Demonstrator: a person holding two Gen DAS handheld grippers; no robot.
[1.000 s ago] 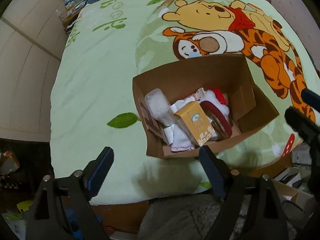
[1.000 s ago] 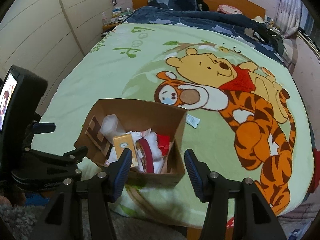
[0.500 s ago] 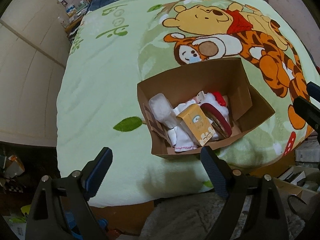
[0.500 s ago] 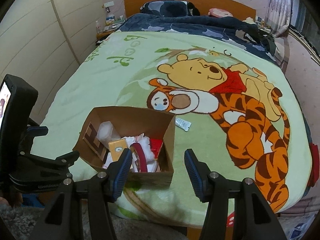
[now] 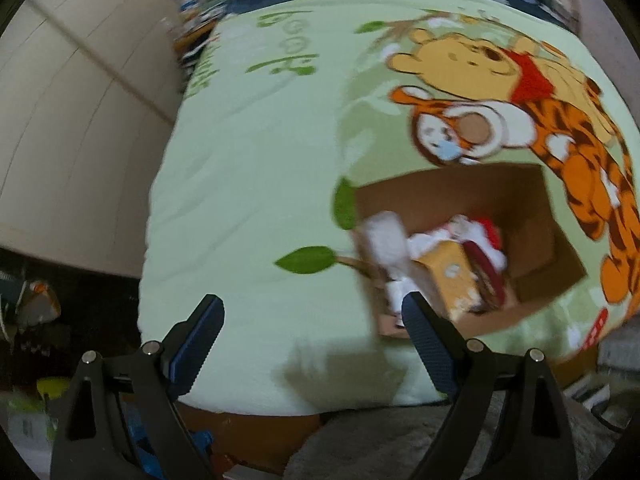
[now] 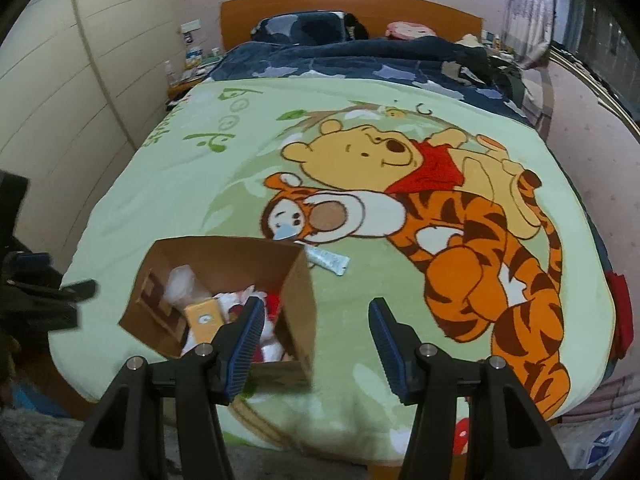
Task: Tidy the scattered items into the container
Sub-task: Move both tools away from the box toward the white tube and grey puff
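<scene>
- Box (image 6: 224, 304) sits near the bed's (image 6: 168, 208) foot, already holding most items; a white tube (image 6: 330, 259) lies just beyond its far corner
- Left gripper (image 5: 312, 344) and right gripper (image 6: 316, 344) both gape, empty
- Likely next: right one reaches over the box for the tube

- A green blanket (image 6: 200, 208) printed with a yellow bear and an orange striped tiger is spread over the bed.
- A dark blue quilt (image 6: 360, 68) is bunched beyond it, below an orange wooden headboard (image 6: 400, 10).
- Bottles and small clutter are seen on a bedside table (image 6: 188, 76).
- A grey rug (image 5: 400, 448) is laid on the floor at the bed's foot.
- A curtain (image 6: 528, 12) is hung at the far right.
</scene>
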